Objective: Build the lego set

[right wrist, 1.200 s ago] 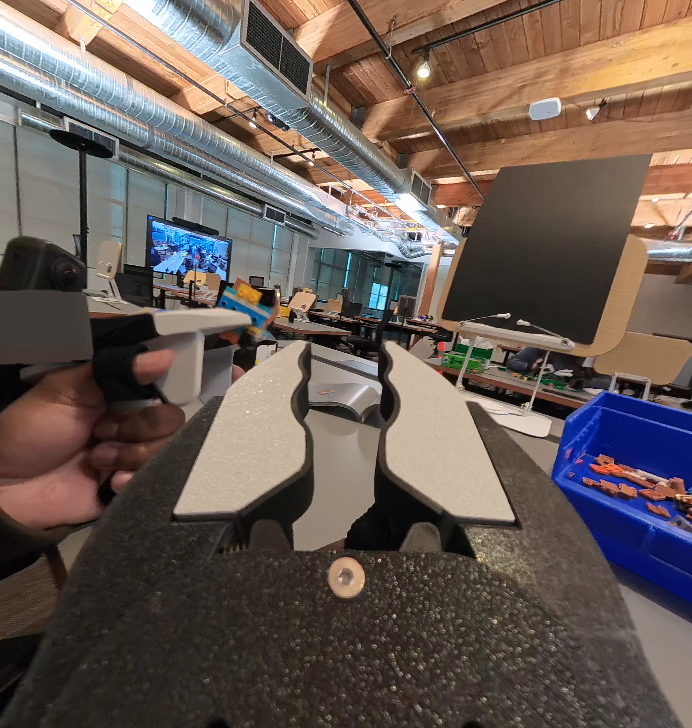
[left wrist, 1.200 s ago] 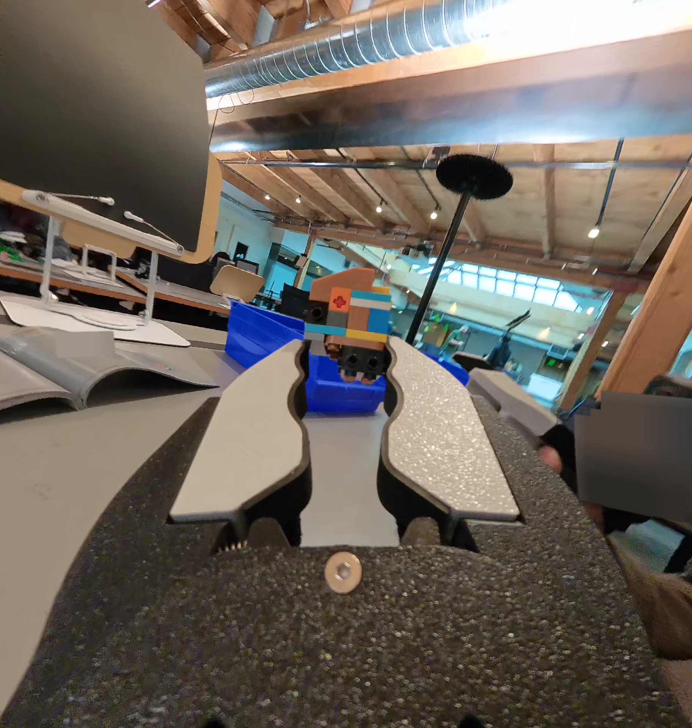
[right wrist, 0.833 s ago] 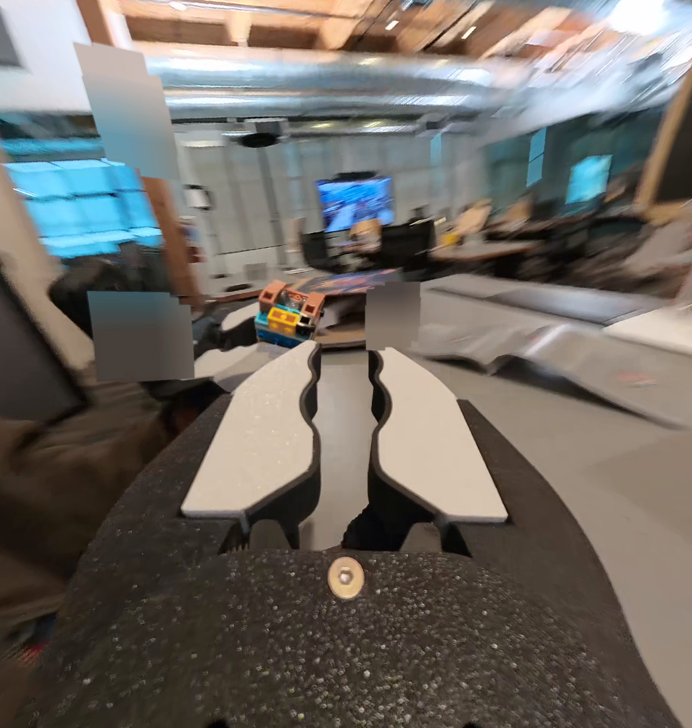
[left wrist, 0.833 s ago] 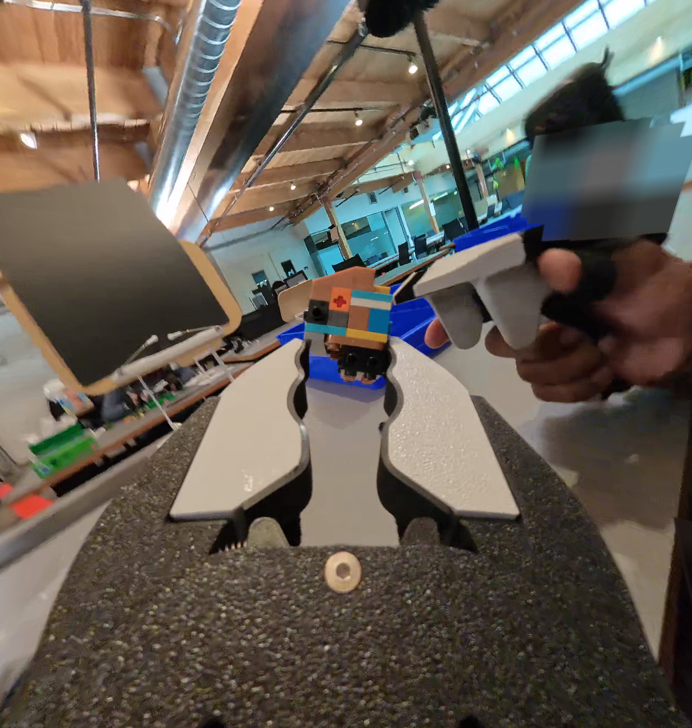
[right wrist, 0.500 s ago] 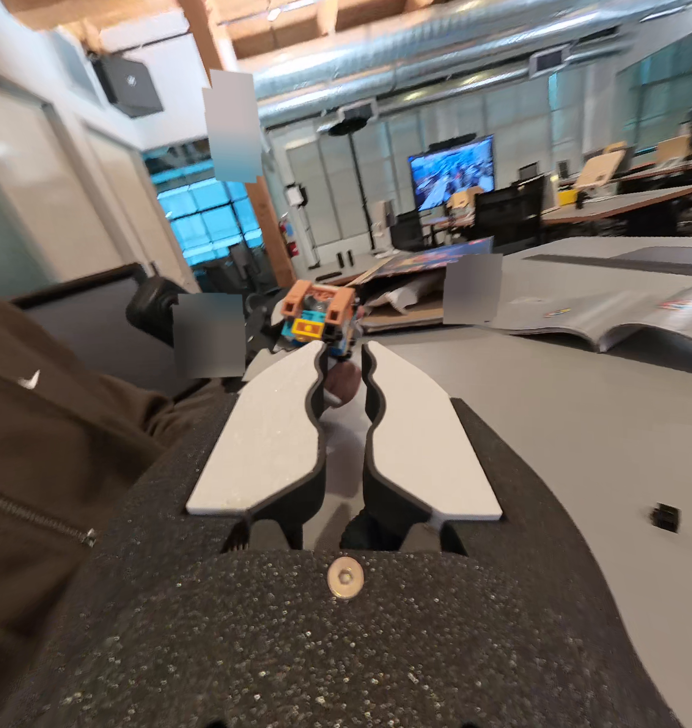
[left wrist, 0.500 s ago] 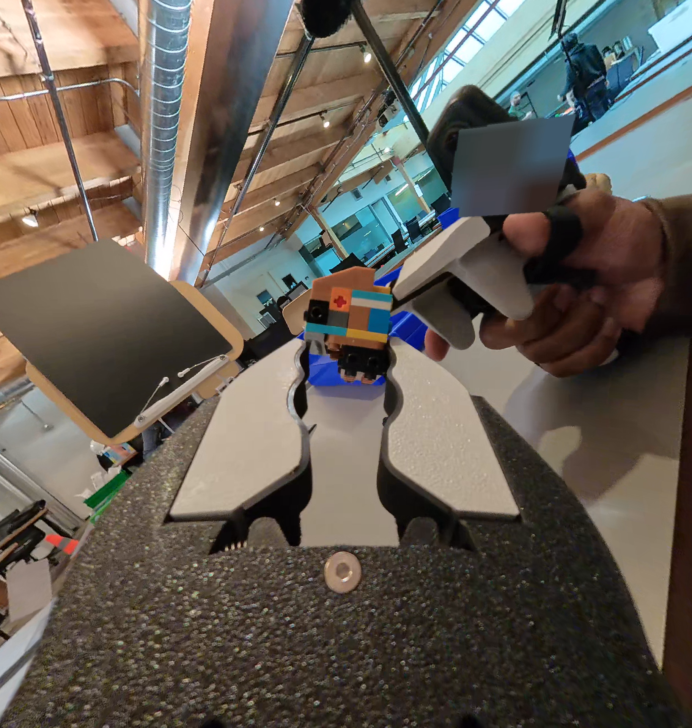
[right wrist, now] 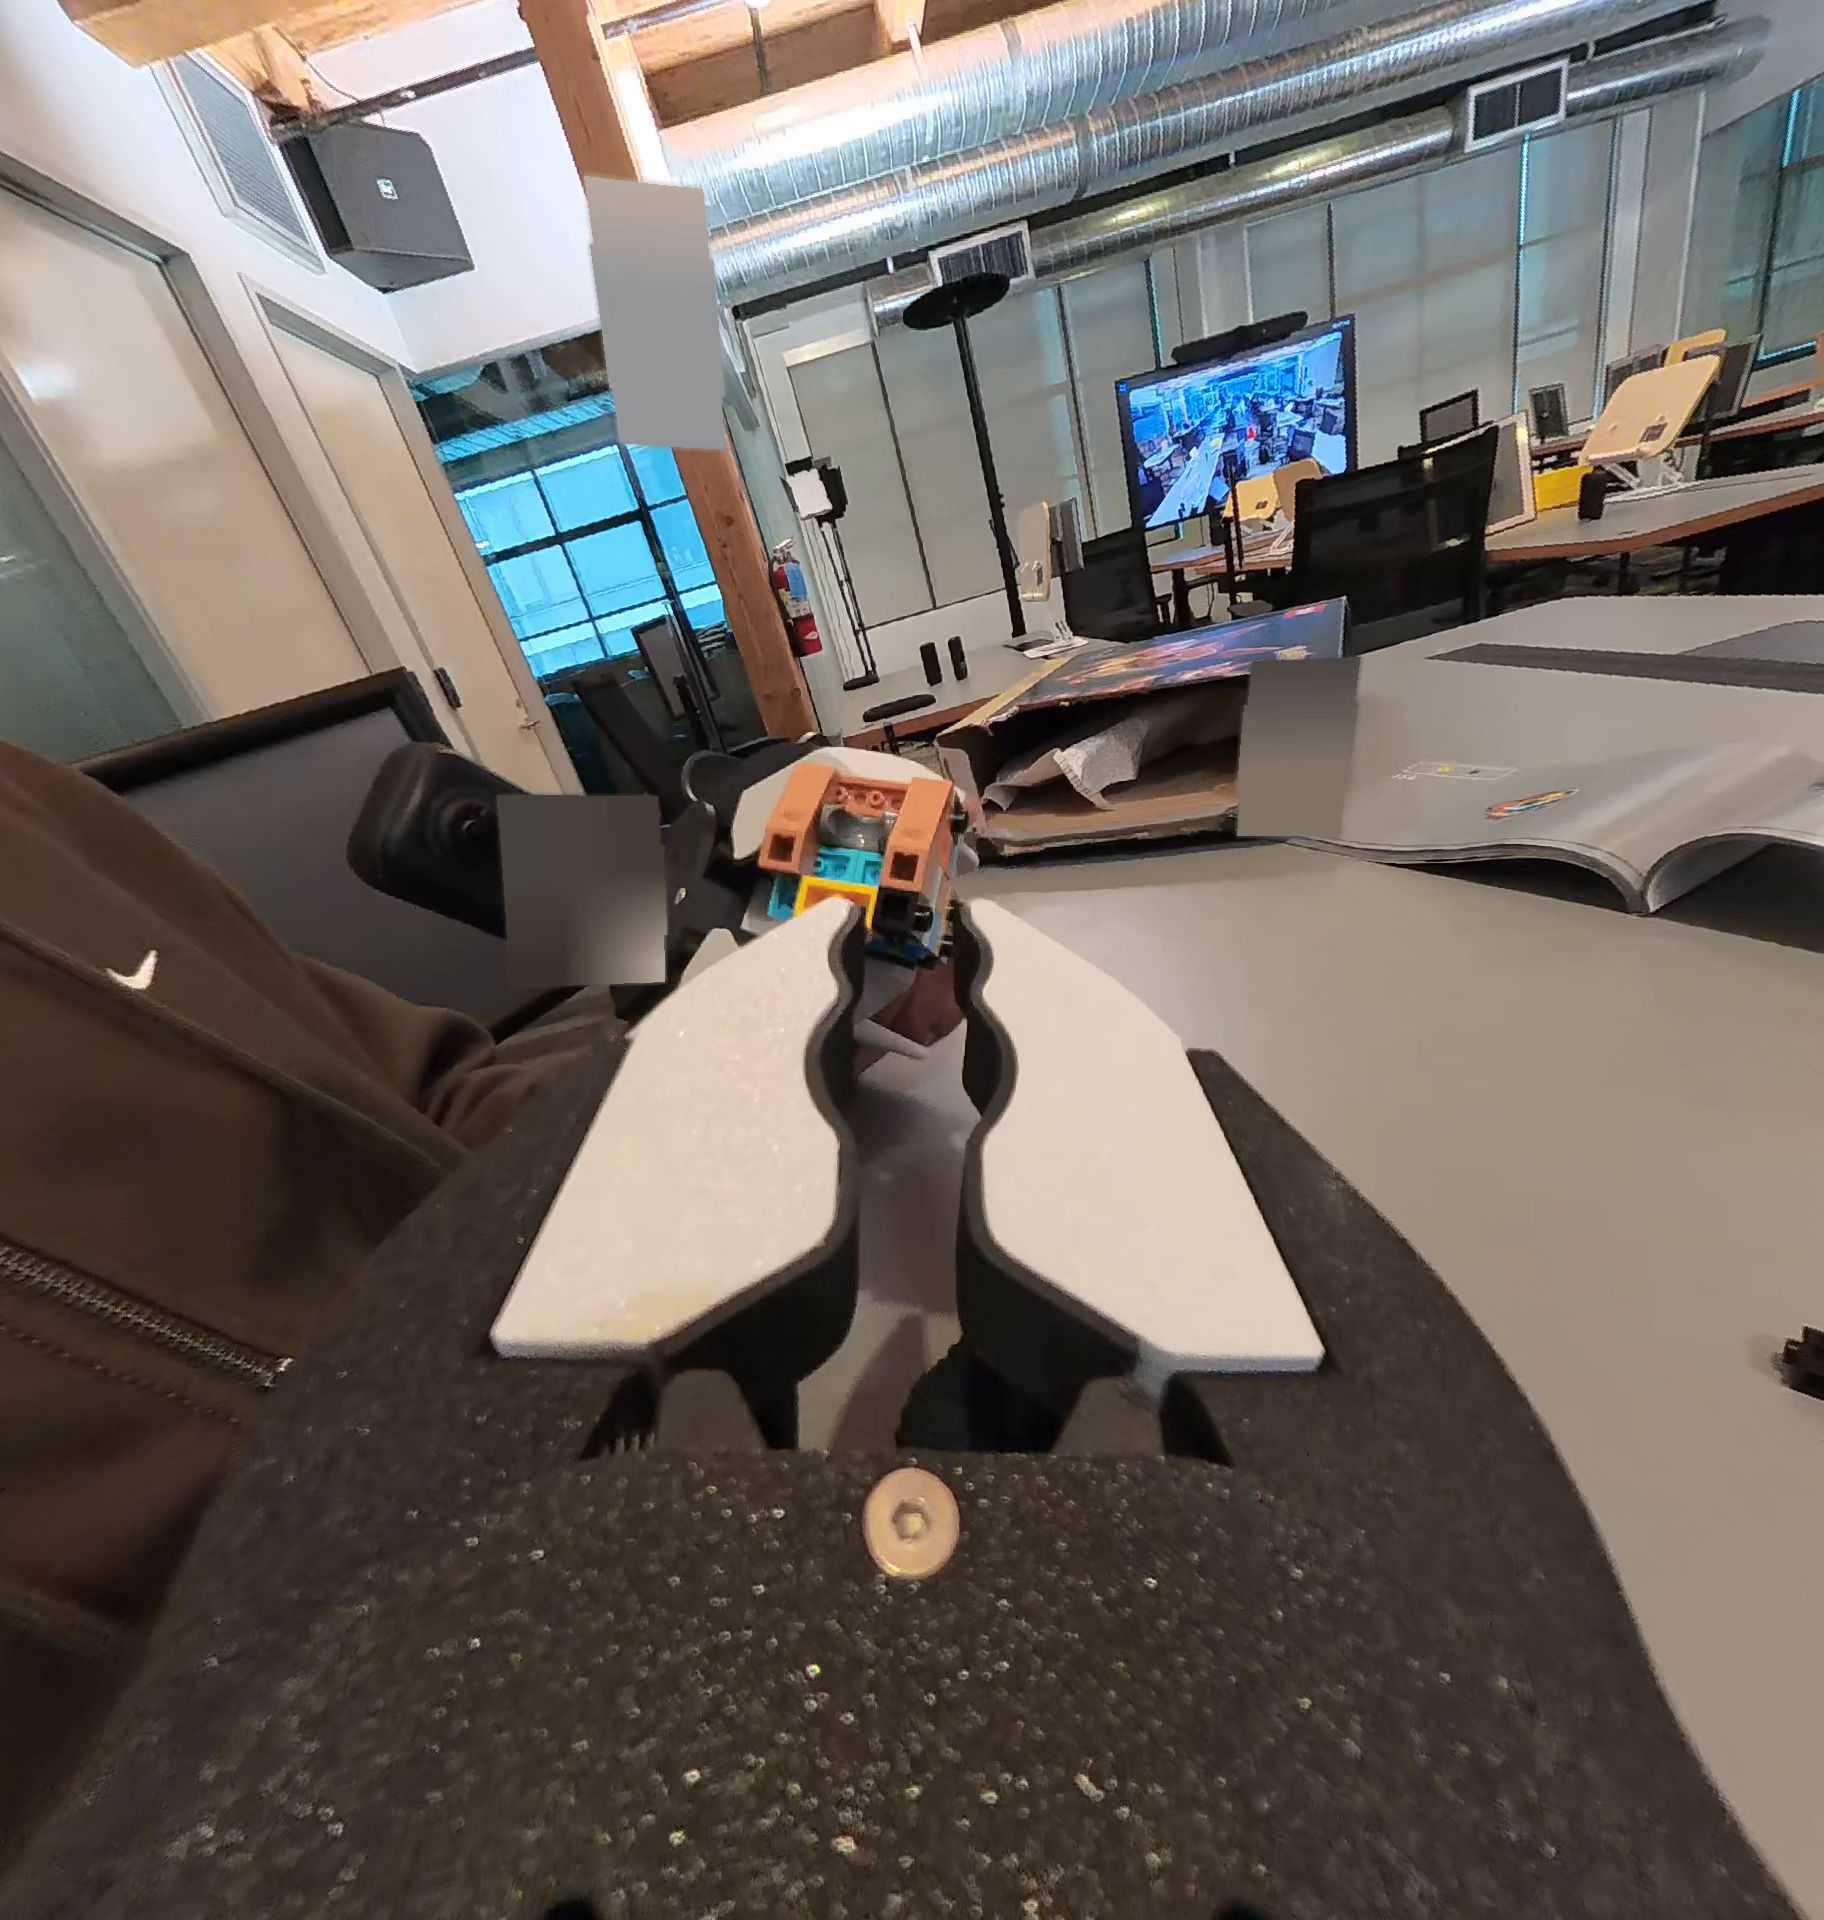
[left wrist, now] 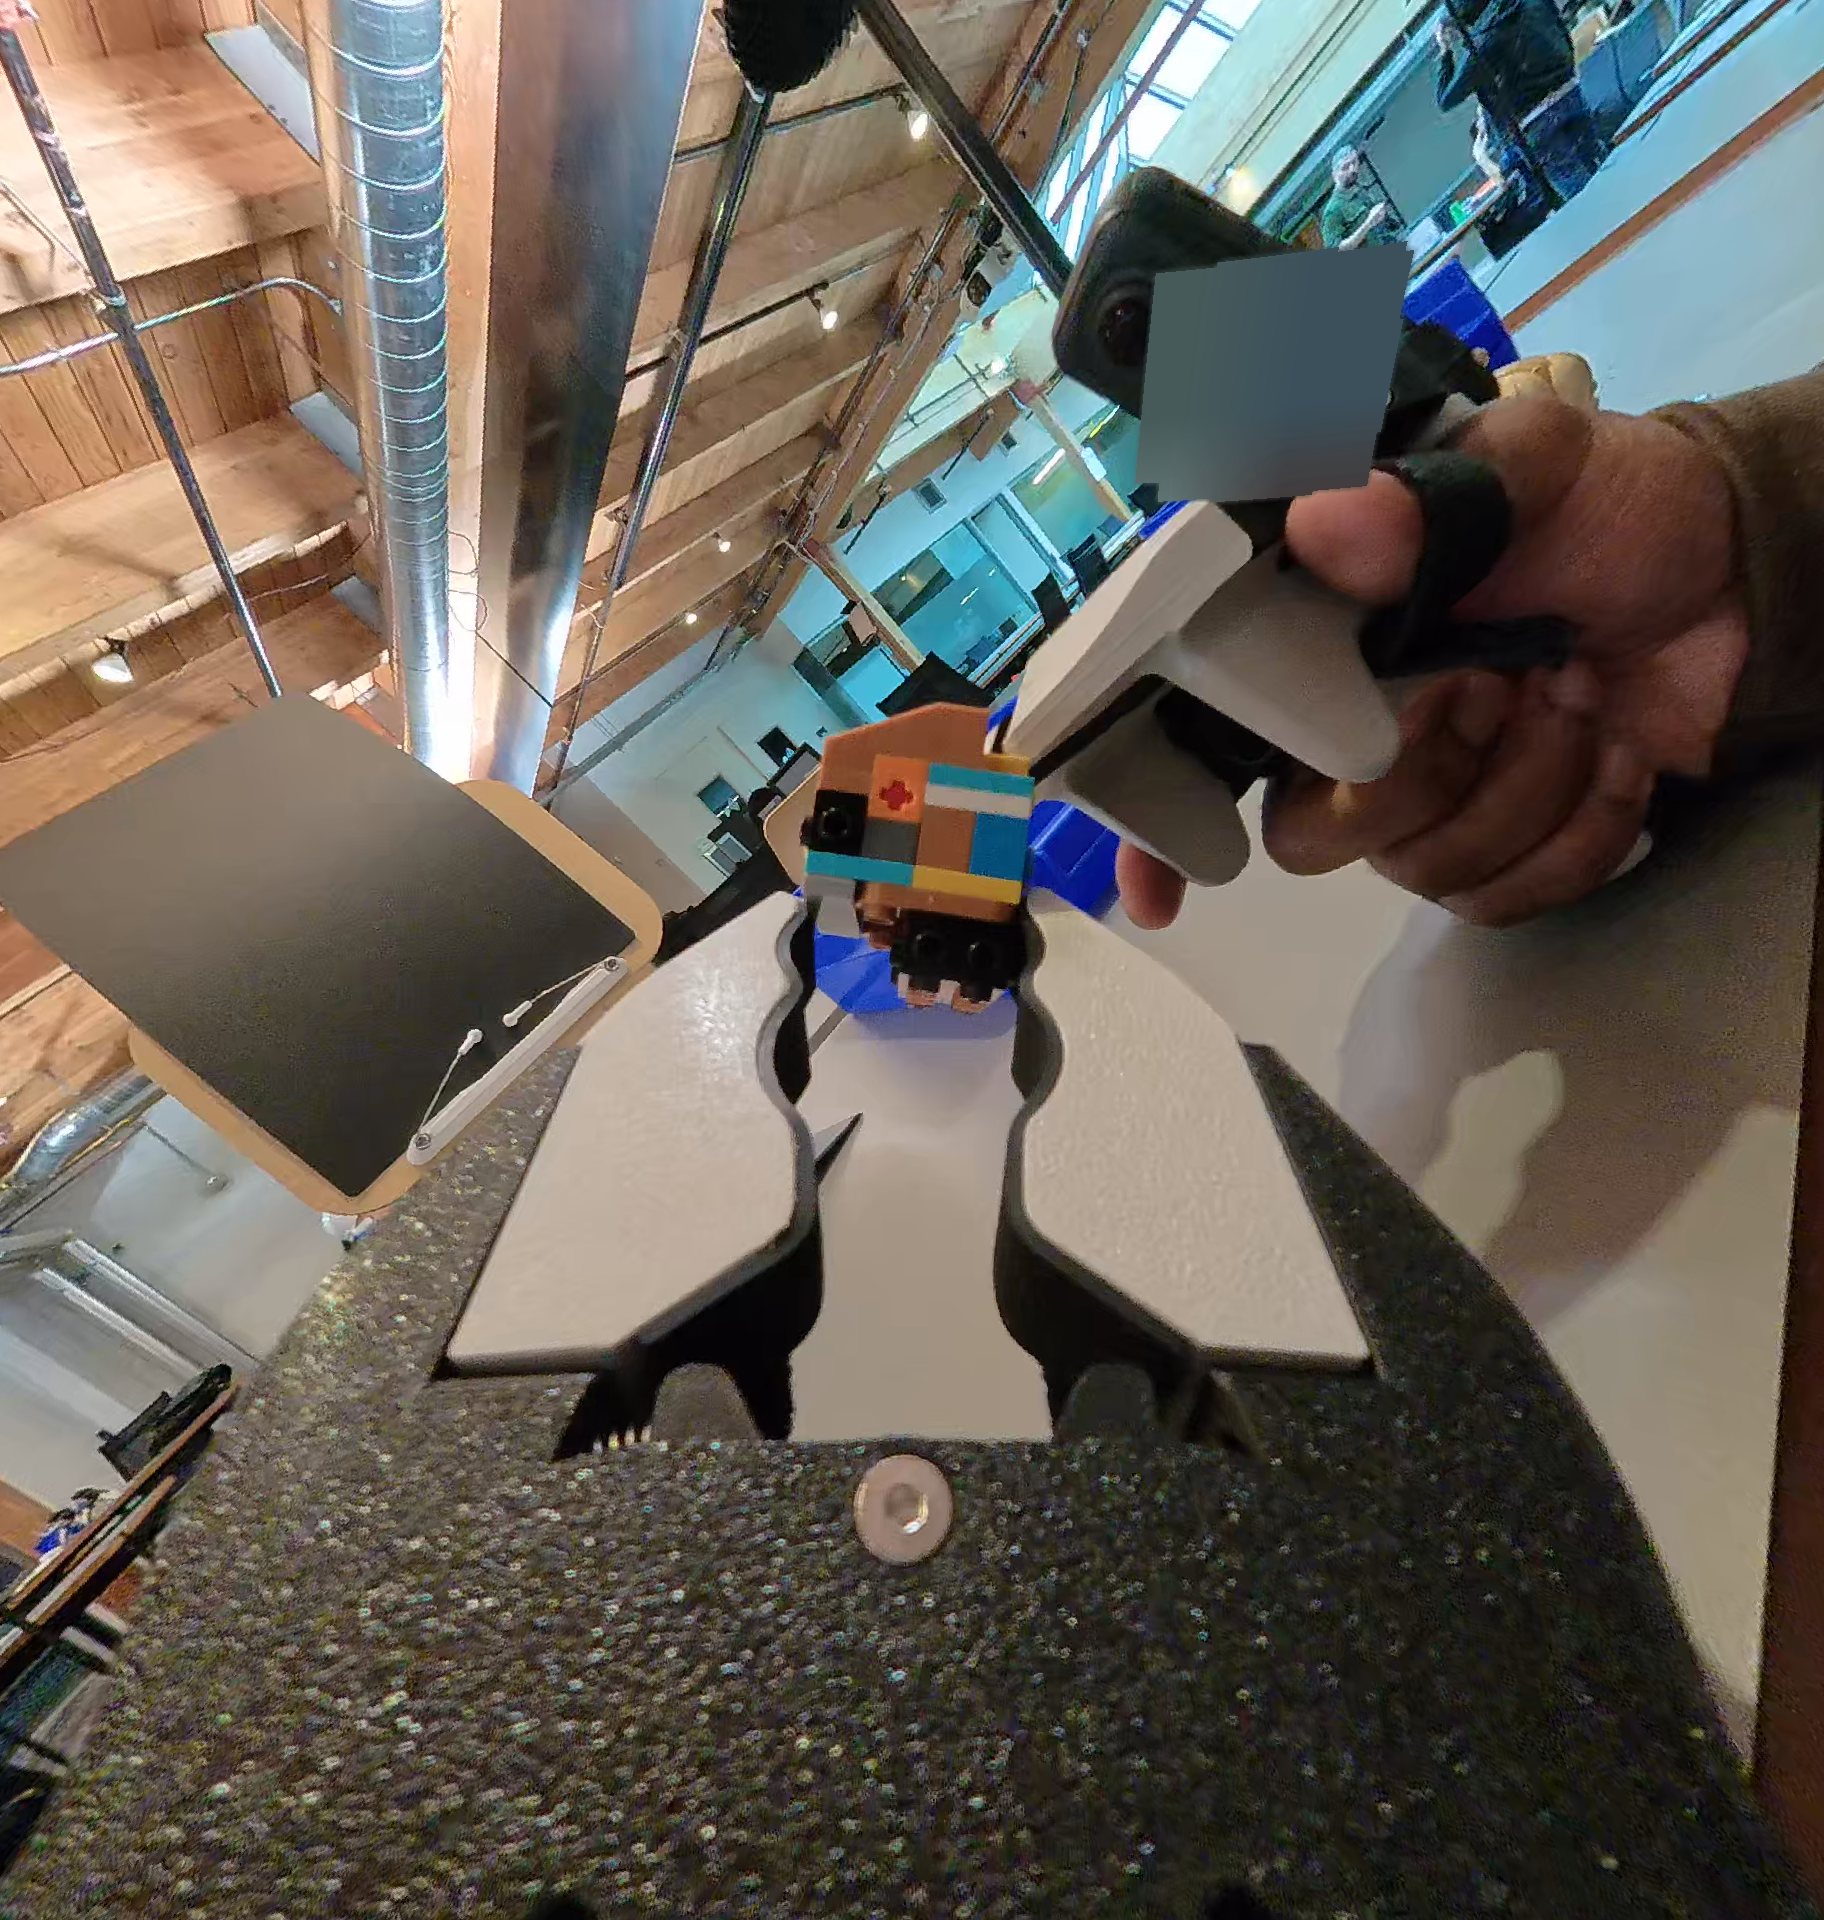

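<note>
Grey tabletop (right wrist: 1459, 1091) was seen under both tools. A lego build (left wrist: 918, 842) was clamped at the tips of the left gripper (left wrist: 913, 961) — held aloft. The right gripper (right wrist: 903, 961) was parted — its tips flanking the build's edge.

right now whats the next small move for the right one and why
Probably close the right hand-held gripper gently on the lego build: its open jaws sit around the build's near end, while the left hand-held gripper is clamped on it, off the grey table.
</note>
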`<action>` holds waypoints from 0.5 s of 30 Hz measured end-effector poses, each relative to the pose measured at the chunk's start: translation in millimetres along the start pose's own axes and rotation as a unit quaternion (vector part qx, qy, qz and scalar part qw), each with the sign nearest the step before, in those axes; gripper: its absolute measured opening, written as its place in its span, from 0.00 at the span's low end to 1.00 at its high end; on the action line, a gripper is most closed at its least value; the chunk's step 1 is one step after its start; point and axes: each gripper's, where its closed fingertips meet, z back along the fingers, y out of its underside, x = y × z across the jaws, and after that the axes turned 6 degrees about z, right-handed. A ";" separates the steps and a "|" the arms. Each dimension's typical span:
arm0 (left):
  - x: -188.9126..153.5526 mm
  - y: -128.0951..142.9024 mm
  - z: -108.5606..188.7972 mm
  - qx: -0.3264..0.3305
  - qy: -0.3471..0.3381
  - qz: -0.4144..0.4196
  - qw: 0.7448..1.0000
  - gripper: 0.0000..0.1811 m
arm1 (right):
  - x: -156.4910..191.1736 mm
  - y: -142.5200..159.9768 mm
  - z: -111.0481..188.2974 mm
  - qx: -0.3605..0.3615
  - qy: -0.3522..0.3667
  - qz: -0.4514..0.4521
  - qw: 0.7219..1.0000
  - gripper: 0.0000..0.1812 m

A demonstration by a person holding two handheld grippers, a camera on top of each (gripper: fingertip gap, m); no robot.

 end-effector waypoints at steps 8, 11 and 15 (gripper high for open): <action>-6.9 5.4 0.2 0.016 0.009 -0.044 0.999 0.20 | -1.2 5.6 1.2 0.018 -0.001 -0.007 1.000 0.09; -10.8 7.7 -0.1 0.024 0.015 -0.064 0.998 0.20 | -3.7 8.4 2.5 0.028 0.002 -0.012 1.000 0.09; -14.7 9.6 -1.4 0.030 0.020 -0.079 0.996 0.20 | -6.4 15.0 3.2 0.051 0.004 -0.017 0.999 0.09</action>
